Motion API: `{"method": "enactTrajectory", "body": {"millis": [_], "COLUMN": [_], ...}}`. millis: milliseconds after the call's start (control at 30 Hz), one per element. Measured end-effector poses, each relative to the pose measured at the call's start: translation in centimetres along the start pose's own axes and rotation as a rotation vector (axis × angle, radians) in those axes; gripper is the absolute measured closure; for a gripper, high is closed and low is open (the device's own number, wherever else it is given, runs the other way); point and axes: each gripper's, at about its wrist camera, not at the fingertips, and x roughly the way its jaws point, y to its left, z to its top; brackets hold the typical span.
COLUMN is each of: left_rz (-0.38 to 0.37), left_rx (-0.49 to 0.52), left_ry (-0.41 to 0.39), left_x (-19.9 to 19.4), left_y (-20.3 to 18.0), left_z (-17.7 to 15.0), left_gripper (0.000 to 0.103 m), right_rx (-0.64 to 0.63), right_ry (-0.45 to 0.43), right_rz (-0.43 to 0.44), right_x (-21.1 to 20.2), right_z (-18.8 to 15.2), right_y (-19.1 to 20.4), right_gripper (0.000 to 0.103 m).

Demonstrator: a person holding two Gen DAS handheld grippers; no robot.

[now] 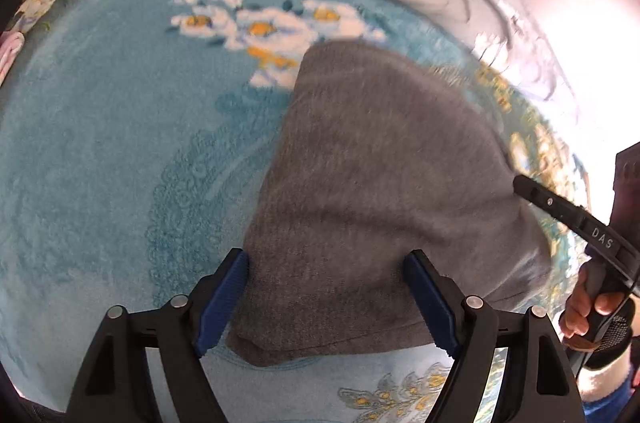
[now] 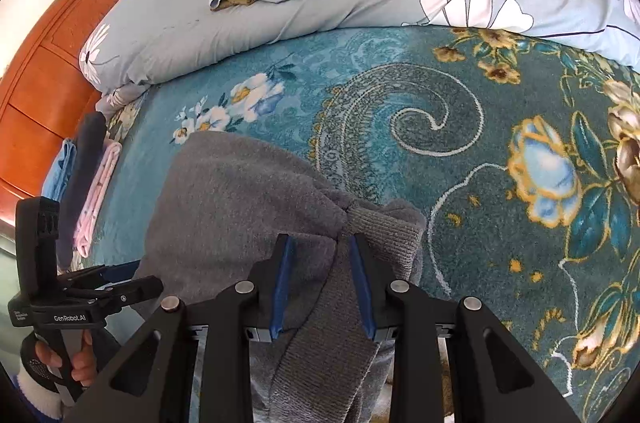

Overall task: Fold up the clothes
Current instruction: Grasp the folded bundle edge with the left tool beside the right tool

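A grey knit sweater [image 1: 380, 151] lies folded on the teal floral blanket [image 1: 100, 143]. My left gripper [image 1: 326, 257] straddles its near edge with the jaws wide apart. The blue pads [image 1: 224, 295] flank the cloth without pinching it, so it is open. In the right wrist view the same sweater [image 2: 224, 191] bunches toward my right gripper [image 2: 320, 239]. Its pads stand close together, shut on the ribbed hem [image 2: 384, 235]. The left gripper [image 2: 100, 279] shows at the lower left of that view, in a hand [image 2: 80, 359].
A pale blue flowered quilt [image 2: 280, 15] is heaped along the far side of the bed, with loose cloth on top. An orange wooden headboard [image 2: 60, 43] stands at the left. Folded blue, dark and pink garments [image 2: 92, 183] lie stacked by the bed's left edge.
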Motion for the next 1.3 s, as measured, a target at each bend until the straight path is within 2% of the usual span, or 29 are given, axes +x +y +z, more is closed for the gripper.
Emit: {"method": "enactTrajectory", "body": {"millis": [100, 167, 200, 233, 267, 333, 500, 600, 667, 900, 1133, 1300], "left_rz": [-0.056, -0.073, -0.080, -0.086, -0.098, -0.106, -0.121, -0.147, -0.177, -0.210, -0.164, -0.181], "left_rx": [-0.042, -0.107, -0.144, -0.182, -0.219, -0.259, -0.258, -0.226, -0.212, -0.182, -0.128, -0.143], "left_ry": [-0.069, -0.085, -0.077, -0.070, -0.052, -0.021, 0.052, 0.084, 0.109, 0.112, 0.134, 0.141], "left_x": [-1.4, -1.5, -1.3, -1.0, -0.5, 0.0, 2.4, 3.5, 4.4, 5.2, 5.5, 5.4], "left_y": [0.6, 1.9, 2.7, 3.5, 4.2, 5.2, 5.5, 5.1, 5.0, 5.2, 4.4, 4.4], "left_z": [0.3, 0.7, 0.9, 1.1, 1.4, 1.4, 2.6, 3.0, 3.1, 3.0, 3.1, 3.6], "left_gripper": [0.019, 0.011, 0.005, 0.002, 0.001, 0.000, 0.000, 0.000, 0.000, 0.000, 0.000, 0.001], "right_rx": [0.038, 0.087, 0.119, 0.146, 0.187, 0.272, 0.435, 0.480, 0.487, 0.401, 0.416, 0.422], "right_ry": [-0.046, -0.069, -0.080, -0.083, -0.078, -0.055, 0.013, 0.015, 0.033, 0.030, 0.012, -0.001], "right_rz": [0.060, 0.090, 0.105, 0.120, 0.142, 0.182, 0.287, 0.348, 0.381, 0.392, 0.416, 0.422], "right_x": [-1.7, -2.7, -3.0, -3.2, -3.2, -2.8, -0.5, 0.5, 1.4, 2.8, 2.8, 3.0], "right_z": [-0.3, -0.8, -1.3, -1.6, -2.2, -3.3, -5.9, -6.7, -6.9, -6.4, -6.8, -6.1], "right_y": [-0.4, -1.4, -2.2, -2.9, -3.8, -5.7, -8.4, -8.7, -8.3, -6.8, -7.2, -7.1], "right_gripper": [0.069, 0.052, 0.050, 0.043, 0.035, 0.027, 0.025, 0.015, 0.014, 0.013, 0.012, 0.012]}}
